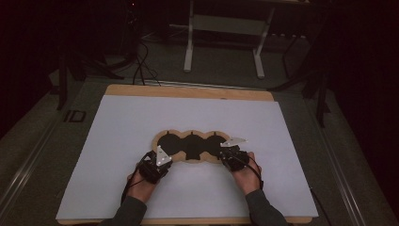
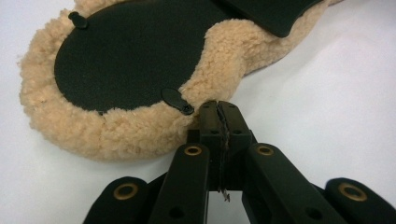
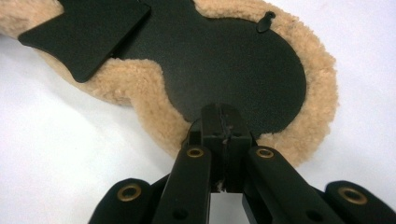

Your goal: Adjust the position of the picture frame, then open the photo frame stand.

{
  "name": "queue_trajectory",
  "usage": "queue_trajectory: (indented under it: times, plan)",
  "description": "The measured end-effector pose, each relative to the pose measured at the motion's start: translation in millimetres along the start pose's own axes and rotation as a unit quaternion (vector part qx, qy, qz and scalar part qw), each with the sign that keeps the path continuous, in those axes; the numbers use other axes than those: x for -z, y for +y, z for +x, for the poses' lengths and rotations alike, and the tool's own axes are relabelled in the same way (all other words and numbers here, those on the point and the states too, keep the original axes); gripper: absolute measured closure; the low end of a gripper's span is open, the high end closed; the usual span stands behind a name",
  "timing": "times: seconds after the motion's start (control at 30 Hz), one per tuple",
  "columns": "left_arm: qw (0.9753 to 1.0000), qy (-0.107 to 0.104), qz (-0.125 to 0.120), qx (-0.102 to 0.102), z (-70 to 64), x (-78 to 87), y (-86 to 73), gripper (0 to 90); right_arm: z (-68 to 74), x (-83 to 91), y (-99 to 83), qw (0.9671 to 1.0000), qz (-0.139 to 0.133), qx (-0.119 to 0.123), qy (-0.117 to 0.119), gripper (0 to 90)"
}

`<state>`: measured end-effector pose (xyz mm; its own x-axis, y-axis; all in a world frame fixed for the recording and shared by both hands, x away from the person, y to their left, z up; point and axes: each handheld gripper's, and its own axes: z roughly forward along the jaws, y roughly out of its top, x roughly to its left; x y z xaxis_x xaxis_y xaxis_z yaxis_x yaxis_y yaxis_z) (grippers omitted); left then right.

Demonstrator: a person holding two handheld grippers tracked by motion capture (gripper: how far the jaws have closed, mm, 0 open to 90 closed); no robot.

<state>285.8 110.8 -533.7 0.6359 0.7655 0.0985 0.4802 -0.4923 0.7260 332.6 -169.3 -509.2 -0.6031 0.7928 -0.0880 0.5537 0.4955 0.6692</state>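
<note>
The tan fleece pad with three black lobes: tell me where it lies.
In the high view the tan fleece pad lies mid-table on the white sheet, the left gripper shut at its left end, the right gripper at its right.

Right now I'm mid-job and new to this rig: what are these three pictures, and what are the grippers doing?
A person holds a handheld two-jaw tool in each hand. The high view looks down from above the table: the left gripper and right gripper sit at the near edge of a tan fleece piece with three black round panels, lying on a white sheet. The other two pictures come from cameras riding on each tool, looking along its black jaws. In the left gripper view the jaws are closed at the fleece rim, beside a small black tab. In the right gripper view the jaws are closed where a black panel meets the rim. Whether either actually pinches material I cannot tell.
</note>
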Motion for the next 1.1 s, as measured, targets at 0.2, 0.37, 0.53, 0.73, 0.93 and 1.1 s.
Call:
queue_trajectory:
  times: [0.2, 0.37, 0.53, 0.73, 0.93, 1.1]
  plan:
    - [0.9997, -0.013, -0.020, 0.003, 1.7, 6.9, 1.3, 86.0, -3.9, 6.1, -4.1, 0.9997, -0.010, -0.004, 0.022, 81.0]
    - [0.9994, -0.018, -0.029, 0.003, 0.3, 10.4, 2.1, 83.1, -1.9, 12.7, -7.2, 0.9991, -0.017, 0.009, 0.038, 68.2]
    - [0.9991, -0.020, -0.036, 0.011, 1.1, 12.5, 1.9, 80.2, -2.5, 18.3, -10.5, 0.9985, -0.027, 0.014, 0.046, 55.9]
    - [0.9988, -0.022, -0.042, 0.012, 0.3, 14.1, 2.0, 78.0, -10.4, 21.6, -15.1, 0.9987, -0.026, -0.001, 0.044, 50.0]
    - [0.9986, -0.023, -0.047, 0.013, -2.7, 14.7, 2.8, 76.4, -16.7, 25.6, -17.2, 0.9981, -0.028, -0.013, 0.053, 48.7]
    - [0.9985, -0.026, -0.046, 0.014, -3.6, 14.6, 3.3, 72.9, -23.6, 29.4, -17.4, 0.9975, -0.035, -0.028, 0.054, 45.7]
